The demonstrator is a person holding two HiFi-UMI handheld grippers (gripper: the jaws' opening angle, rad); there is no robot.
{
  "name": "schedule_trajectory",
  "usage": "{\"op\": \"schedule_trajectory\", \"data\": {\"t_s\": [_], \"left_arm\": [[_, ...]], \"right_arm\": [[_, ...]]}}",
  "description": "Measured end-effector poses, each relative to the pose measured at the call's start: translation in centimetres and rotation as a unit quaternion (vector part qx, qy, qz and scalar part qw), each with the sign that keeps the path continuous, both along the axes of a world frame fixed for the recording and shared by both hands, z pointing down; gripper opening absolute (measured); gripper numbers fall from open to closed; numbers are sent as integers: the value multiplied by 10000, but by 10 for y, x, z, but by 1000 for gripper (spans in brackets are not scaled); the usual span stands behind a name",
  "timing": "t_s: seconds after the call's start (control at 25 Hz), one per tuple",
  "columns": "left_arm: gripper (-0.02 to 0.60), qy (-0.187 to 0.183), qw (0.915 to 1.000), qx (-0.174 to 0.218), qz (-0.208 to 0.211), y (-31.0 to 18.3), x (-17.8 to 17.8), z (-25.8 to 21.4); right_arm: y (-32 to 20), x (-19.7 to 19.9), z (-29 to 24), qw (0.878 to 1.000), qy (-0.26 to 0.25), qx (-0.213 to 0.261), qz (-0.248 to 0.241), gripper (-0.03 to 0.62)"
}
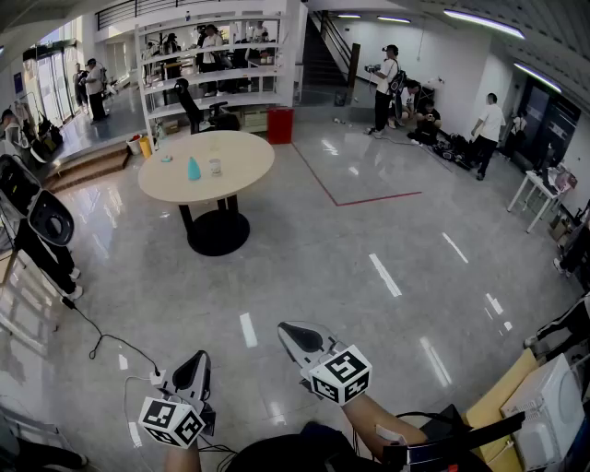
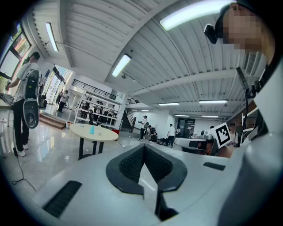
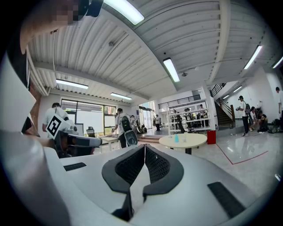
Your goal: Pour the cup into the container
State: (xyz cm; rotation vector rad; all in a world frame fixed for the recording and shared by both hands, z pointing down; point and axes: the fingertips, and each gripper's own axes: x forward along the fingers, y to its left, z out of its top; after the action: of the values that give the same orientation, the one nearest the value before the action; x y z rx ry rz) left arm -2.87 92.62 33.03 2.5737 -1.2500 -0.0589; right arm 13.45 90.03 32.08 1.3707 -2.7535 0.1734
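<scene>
Glossy floor [image 1: 304, 267] stretches between us and the round table [image 1: 249, 161], where a blue vessel [image 1: 194, 169] and clear cup [image 1: 215, 167] sit side by side, well apart from us. Our left gripper [image 1: 196, 361] and right gripper [image 1: 295, 334] ride level, jaws pressed together on nothing, presumably because nothing's reachable yet.

Bright ceiling strip lights [image 1: 482, 23] glare off the glossy floor [image 1: 313, 249], with fisheye-bent edges.
</scene>
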Motion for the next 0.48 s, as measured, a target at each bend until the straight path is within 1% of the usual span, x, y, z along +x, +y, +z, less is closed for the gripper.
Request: {"op": "schedule_trajectory", "data": {"t_s": [0.16, 0.32, 0.48], "left_arm": [[-5, -14, 10000, 9, 98, -8, -8, 5], [-5, -10, 9998, -89, 175, -26, -12, 10], [-5, -47, 9999, -118, 88, -58, -13, 13]], "right_arm": [[-8, -8, 6, 9999, -32, 3, 115, 7], [-25, -15, 8, 9999, -44, -42, 156, 7], [-57, -16, 12, 9999, -88, -82, 82, 7]]}}
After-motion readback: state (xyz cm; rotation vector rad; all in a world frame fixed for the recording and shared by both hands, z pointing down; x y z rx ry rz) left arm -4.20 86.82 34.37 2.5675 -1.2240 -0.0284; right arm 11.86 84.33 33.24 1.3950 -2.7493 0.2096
